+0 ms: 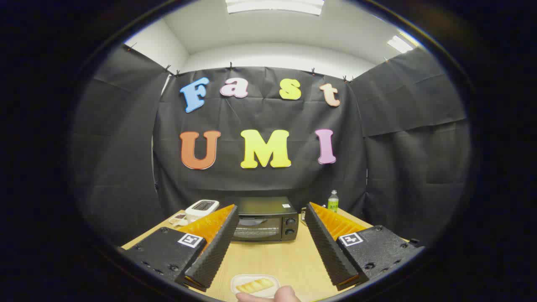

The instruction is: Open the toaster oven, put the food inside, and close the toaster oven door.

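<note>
Hovering wide open and empty, the gripper (270, 243) faces the shut toaster oven (265, 219) at the table's (289, 258) far side; the food (254, 285) sits near, on a plate (241, 280). Opening the door likely comes first, which needs an approach.

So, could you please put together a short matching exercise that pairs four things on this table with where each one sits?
Things:
1. toaster oven
2. food tray
3. bottle
4. white toaster

Places:
A. between the open fingers of the gripper, nearest the camera, with a hand at its near edge
B. at the back of the table, beside the oven's knob side
C. beyond the fingers, straight ahead, door closed
D. at the back of the table, on the oven's other side, away from the knobs

Pairs: 1-C, 2-A, 3-B, 4-D
</note>
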A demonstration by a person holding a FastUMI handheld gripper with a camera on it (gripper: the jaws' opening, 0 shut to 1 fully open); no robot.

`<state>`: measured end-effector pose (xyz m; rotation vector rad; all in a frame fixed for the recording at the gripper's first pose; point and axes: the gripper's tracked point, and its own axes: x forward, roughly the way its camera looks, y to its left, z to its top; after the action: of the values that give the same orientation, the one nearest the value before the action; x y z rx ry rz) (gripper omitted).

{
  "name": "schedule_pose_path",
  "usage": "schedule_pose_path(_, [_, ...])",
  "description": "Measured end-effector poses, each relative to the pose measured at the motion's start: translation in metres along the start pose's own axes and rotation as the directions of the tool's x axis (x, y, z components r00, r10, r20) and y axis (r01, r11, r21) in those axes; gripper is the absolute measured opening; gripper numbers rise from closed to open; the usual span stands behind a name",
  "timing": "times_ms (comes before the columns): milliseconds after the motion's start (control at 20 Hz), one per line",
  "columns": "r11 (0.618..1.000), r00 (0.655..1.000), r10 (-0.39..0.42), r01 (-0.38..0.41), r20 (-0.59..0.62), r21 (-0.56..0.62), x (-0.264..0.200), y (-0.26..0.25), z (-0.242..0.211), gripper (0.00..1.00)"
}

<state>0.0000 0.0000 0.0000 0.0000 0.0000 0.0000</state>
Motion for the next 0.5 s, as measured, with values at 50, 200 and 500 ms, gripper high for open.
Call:
schedule_pose_path(50, [1.0, 1.0, 0.0, 0.0, -0.001, 0.001, 0.0002, 0.0, -0.0009, 1.0])
schedule_pose_path(200, [1.0, 1.0, -0.001, 0.001, -0.006, 0.0, 0.0013, 0.0002, -0.0024, 1.0])
schedule_pose_path(500, [1.0, 1.0, 0.004, -0.004, -0.009, 0.001, 0.003, 0.0034, -0.0028, 1.0])
